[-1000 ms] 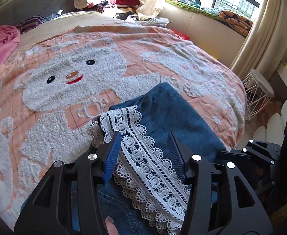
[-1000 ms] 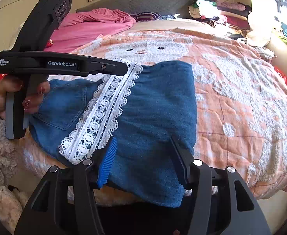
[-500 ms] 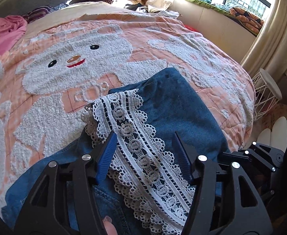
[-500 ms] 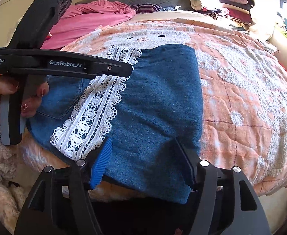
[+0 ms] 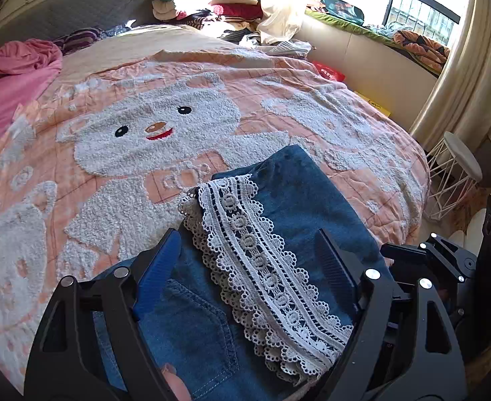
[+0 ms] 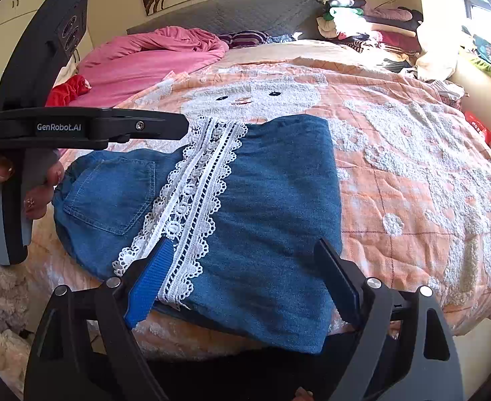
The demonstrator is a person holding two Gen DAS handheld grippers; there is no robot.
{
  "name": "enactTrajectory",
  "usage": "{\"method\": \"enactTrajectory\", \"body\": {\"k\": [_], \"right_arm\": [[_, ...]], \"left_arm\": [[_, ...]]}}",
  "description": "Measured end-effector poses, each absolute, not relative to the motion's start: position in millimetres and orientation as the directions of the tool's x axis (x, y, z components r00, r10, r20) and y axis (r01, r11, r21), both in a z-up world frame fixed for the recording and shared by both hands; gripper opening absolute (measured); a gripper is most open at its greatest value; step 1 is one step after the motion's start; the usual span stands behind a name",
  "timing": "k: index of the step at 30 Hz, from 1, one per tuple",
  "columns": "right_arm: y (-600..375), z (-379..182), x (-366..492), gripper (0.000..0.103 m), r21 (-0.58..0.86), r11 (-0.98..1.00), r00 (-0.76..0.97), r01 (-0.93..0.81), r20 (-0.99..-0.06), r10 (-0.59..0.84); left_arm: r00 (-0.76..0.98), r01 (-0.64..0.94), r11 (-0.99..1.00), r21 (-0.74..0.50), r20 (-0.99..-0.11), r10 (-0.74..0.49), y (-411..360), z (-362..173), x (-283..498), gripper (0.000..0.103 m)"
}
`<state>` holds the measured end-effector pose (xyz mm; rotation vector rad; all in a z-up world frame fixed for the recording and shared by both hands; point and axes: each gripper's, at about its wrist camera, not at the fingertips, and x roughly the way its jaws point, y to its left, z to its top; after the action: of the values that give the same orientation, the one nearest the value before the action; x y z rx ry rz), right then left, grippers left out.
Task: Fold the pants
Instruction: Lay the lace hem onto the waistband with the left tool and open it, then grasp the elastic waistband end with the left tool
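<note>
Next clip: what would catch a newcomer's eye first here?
The folded denim pants at the near edge of the bed, crossed by a white lace band. Behind them, the fluffy bear face on the peach quilt. Both grippers, left and right, hang open over the denim.

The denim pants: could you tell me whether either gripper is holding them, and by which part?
Neither: both grippers, left and right, are open above the denim pants.

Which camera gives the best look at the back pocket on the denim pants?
The right wrist view: the back pocket lies fully visible, left of the lace trim. The left wrist view shows only part of that pocket, cropped by its own tool.
</note>
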<state>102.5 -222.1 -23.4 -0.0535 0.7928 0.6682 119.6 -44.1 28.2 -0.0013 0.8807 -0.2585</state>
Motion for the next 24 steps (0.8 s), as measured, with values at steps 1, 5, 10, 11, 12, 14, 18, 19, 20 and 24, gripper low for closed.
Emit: {"method": "enactTrajectory", "body": {"k": [1,5,10,11,12,14,18,19,20,24], "right_arm": [[-222,-22,102,0.085,0.197,0.796,0.513,-0.572,-0.672,0.534],[-223,-16,100,0.096,0.194,0.81,0.541,-0.553,-0.656,0.527],[-225,-9,97,0.096,0.187,0.822,0.568,-0.538,-0.641,0.517],[-225,-7,96,0.097,0.187,0.822,0.57,-0.538,-0.638,0.518],[-225,-6,96,0.097,0.185,0.823,0.573,-0.537,-0.636,0.517],[-223,-3,95,0.098,0.181,0.825,0.58,-0.535,-0.631,0.515],[-219,2,91,0.098,0.173,0.825,0.589,-0.539,-0.623,0.515],[-218,3,89,0.098,0.171,0.823,0.59,-0.541,-0.621,0.516],[-217,4,88,0.098,0.166,0.824,0.593,-0.542,-0.619,0.515],[-213,9,83,0.098,0.152,0.823,0.602,-0.547,-0.612,0.513]], "left_arm": [[0.611,0.223,0.969,-0.104,-0.76,-0.222,-43,30,118,0.08],[0.621,0.23,0.969,-0.094,-0.753,-0.22,-41,36,111,0.087],[0.635,0.234,0.97,-0.067,-0.745,-0.205,-39,42,101,0.09],[0.639,0.232,0.97,-0.066,-0.742,-0.203,-38,43,99,0.09],[0.642,0.229,0.971,-0.064,-0.74,-0.2,-36,44,97,0.09],[0.647,0.223,0.973,-0.06,-0.737,-0.194,-34,45,94,0.091],[0.658,0.209,0.976,-0.061,-0.73,-0.186,-26,47,86,0.093],[0.661,0.202,0.978,-0.059,-0.728,-0.18,-24,48,84,0.094],[0.664,0.197,0.979,-0.059,-0.726,-0.178,-21,48,82,0.094],[0.66,0.183,0.979,-0.093,-0.727,-0.192,-8,50,75,0.094]]}}
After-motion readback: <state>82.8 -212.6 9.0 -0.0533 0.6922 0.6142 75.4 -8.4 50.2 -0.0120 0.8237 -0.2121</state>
